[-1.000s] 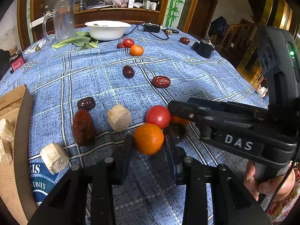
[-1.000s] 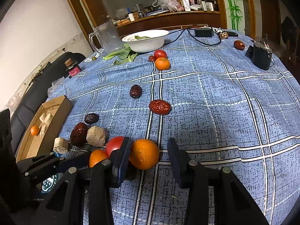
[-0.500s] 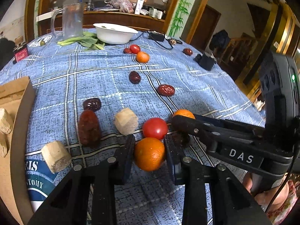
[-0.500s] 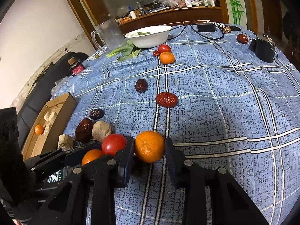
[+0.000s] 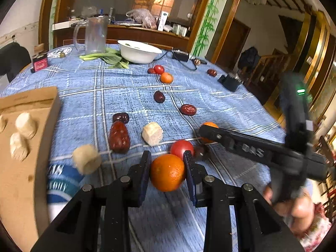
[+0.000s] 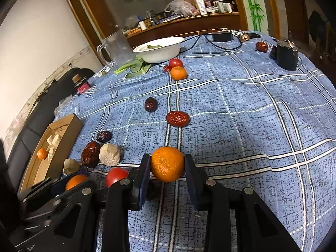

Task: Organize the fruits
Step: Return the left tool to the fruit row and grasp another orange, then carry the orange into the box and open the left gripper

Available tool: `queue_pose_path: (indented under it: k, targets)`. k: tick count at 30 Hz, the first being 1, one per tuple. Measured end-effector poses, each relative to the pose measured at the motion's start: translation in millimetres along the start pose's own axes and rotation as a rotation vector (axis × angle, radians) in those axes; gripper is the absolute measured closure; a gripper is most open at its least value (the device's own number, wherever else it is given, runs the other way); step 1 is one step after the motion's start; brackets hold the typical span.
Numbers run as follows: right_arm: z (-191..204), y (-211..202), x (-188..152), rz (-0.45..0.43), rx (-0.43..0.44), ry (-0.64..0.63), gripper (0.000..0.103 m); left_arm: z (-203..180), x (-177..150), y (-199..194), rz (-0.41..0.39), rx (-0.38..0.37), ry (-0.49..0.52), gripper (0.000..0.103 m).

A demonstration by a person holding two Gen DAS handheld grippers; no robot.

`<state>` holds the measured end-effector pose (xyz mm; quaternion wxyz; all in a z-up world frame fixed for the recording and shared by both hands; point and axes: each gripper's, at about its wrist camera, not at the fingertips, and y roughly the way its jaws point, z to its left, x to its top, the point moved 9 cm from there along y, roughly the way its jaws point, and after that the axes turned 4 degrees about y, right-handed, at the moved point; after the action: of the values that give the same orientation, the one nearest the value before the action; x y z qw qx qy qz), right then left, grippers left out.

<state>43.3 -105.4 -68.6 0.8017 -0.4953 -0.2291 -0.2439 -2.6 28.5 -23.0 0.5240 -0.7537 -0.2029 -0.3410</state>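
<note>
My left gripper (image 5: 168,168) is shut on an orange (image 5: 167,172) and holds it just above the blue checked cloth. My right gripper (image 6: 167,167) is shut on a second orange (image 6: 167,163), also slightly lifted; it shows in the left wrist view (image 5: 209,126) behind the right gripper's fingers. A red tomato (image 5: 181,149) sits between the two grippers. Red dates (image 5: 119,137) and pale chunks (image 5: 152,133) lie to the left. An open cardboard box (image 6: 61,130) at the left holds pale chunks and a small orange (image 6: 42,153).
A white bowl (image 6: 159,50), green leaves (image 6: 134,66), a glass jug (image 6: 116,47), a tomato (image 6: 176,63) and an orange (image 6: 178,73) stand at the far side. More dates (image 6: 177,118) lie mid-table. A black device (image 6: 285,54) and cables are at the far right.
Both grippers have closed on their oranges and lifted them slightly off the cloth. Both views have tilted up and drawn back a little.
</note>
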Motion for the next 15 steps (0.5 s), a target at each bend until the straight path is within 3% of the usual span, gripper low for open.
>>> queue_pose_path:
  k: [7,10,15]
  targets:
    - [2,-10,-4,-0.032,-0.048,-0.035,0.069,18,-17,-67,-0.064,-0.034,-0.086,0.073]
    - [6,-21,-9,-0.060,-0.099,-0.078,0.069,42,-21,-99,-0.103,0.015,-0.117,0.073]
    - [35,-45,-19,-0.081,-0.051,-0.110,0.069,96,-32,-139,-0.157,0.112,-0.211,0.073]
